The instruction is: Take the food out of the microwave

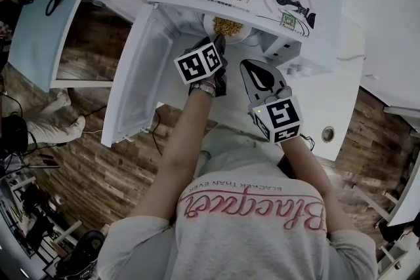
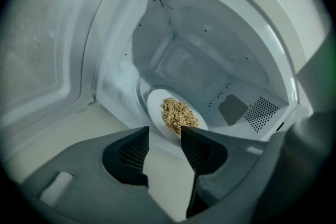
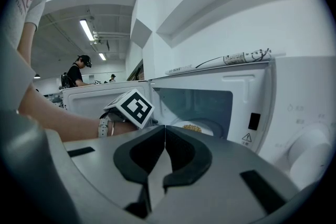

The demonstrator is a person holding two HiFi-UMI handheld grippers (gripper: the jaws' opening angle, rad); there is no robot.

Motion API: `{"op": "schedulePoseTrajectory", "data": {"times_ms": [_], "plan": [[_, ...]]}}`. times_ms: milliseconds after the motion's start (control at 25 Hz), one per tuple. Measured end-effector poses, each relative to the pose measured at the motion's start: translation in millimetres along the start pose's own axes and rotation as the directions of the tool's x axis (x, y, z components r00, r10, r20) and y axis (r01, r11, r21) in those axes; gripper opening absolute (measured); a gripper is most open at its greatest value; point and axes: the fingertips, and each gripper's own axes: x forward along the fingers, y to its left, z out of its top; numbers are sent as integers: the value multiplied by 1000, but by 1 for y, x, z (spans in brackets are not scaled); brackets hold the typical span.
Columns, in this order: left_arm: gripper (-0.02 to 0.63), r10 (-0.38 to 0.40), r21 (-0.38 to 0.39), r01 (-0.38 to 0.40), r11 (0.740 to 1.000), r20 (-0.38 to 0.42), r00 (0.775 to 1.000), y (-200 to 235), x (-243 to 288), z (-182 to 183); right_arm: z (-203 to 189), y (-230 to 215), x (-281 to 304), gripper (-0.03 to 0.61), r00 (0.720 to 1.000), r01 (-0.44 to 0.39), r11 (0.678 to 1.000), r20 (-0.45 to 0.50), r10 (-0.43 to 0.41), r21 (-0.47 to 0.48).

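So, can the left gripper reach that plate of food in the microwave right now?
Probably yes. The door is wide open, the left gripper has its jaws apart, and the plate of food lies just ahead of them with nothing in between.

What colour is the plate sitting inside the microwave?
White. The plate shows best in the left gripper view.

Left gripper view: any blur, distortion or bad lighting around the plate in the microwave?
Left gripper view: heavy fisheye, so the microwave walls bow and the corners vignette to black; the cavity is dim and bluish, yet the plate and food read fairly sharp; the door at left looks hazy. Head view: evenly lit, edges bent too.
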Motion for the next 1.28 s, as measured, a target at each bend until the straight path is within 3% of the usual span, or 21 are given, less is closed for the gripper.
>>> {"op": "schedulePoseTrajectory", "data": {"times_ms": [80, 160, 200, 480, 560, 680, 920, 1160, 1280], "plan": [[193, -60, -81, 59, 995, -1, 998, -3, 1, -4, -1, -1, 0, 12, 1000, 1, 1000, 0, -1, 5], [141, -127, -178, 129, 976, 20, 992, -7, 2, -5, -2, -2, 0, 12, 1000, 3, 1000, -1, -3, 9], [106, -153, -217, 158, 963, 37, 987, -9, 2, -5, -2, -2, 0, 12, 1000, 4, 1000, -1, -4, 10], [51, -247, -429, 290, 855, 155, 957, -8, 0, -3, -4, -3, -2, 12, 1000, 13, 1000, -7, -13, 14], [24, -270, -443, 340, 830, 214, 939, -12, -4, 3, -4, -3, -3, 12, 1000, 15, 1000, -7, -15, 13], [12, -286, -423, 381, 822, 273, 919, -17, -9, 12, -3, -4, -4, 12, 1000, 18, 1000, -4, -18, 10], [11, -277, -466, 395, 792, 302, 912, -14, -18, 7, -1, -3, -8, 12, 1000, 21, 1000, 5, -21, 6], [11, -282, -438, 399, 805, 309, 908, -22, -37, 2, 3, 2, -15, 12, 1000, 19, 1000, 22, -19, -3], [11, -284, -445, 411, 796, 325, 902, -27, -50, -1, 5, 5, -21, 12, 999, 18, 1000, 33, -17, -10]]}}
